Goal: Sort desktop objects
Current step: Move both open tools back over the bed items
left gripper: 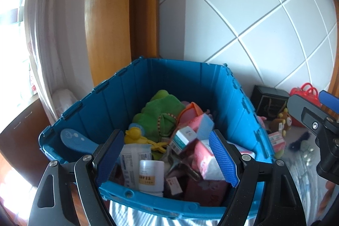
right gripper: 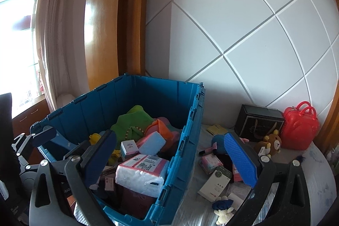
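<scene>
Blue crate (right gripper: 180, 154) packed; both grippers empty, spread above rim.

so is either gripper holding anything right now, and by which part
Nothing is held. The left gripper and right gripper both have jaws wide open and empty, over the blue plastic crate of sorted items.

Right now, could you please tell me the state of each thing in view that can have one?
Blue crate: open-topped, piled with items.
Left gripper: jaws open, empty, over the crate.
Right gripper: jaws open, empty.
Tissue pack: lying on the pile in the crate.
Red bag: upright, outside the crate.
Black box: closed, upright.
</scene>
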A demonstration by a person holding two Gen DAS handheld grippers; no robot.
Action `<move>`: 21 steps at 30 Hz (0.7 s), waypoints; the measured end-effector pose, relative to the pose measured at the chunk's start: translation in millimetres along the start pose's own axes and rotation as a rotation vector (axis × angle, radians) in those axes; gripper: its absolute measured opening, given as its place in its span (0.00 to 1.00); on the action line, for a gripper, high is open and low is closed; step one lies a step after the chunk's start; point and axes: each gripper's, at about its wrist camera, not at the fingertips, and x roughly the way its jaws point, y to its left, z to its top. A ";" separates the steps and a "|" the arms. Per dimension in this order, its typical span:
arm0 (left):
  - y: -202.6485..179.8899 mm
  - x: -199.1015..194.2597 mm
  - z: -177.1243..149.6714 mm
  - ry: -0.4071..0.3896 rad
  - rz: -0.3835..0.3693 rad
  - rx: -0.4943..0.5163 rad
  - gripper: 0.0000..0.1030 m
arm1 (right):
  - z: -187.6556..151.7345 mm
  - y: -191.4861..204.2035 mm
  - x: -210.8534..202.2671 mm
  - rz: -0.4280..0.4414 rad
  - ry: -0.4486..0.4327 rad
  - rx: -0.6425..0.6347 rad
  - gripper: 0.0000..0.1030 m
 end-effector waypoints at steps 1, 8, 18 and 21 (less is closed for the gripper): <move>-4.1 -2.1 -1.3 -0.004 -0.007 0.001 0.80 | -3.6 -6.3 -2.9 -0.008 0.002 0.008 1.00; -67.7 -14.8 -6.0 -0.017 -0.094 0.049 0.80 | -34.9 -78.5 -23.4 -0.096 0.030 0.084 1.00; -218.1 -8.7 -36.7 0.062 -0.198 0.124 0.80 | -95.4 -223.4 -36.6 -0.180 0.149 0.187 1.00; -264.4 14.9 -61.0 0.148 -0.165 0.124 0.80 | -120.8 -265.6 -25.6 -0.169 0.217 0.194 1.00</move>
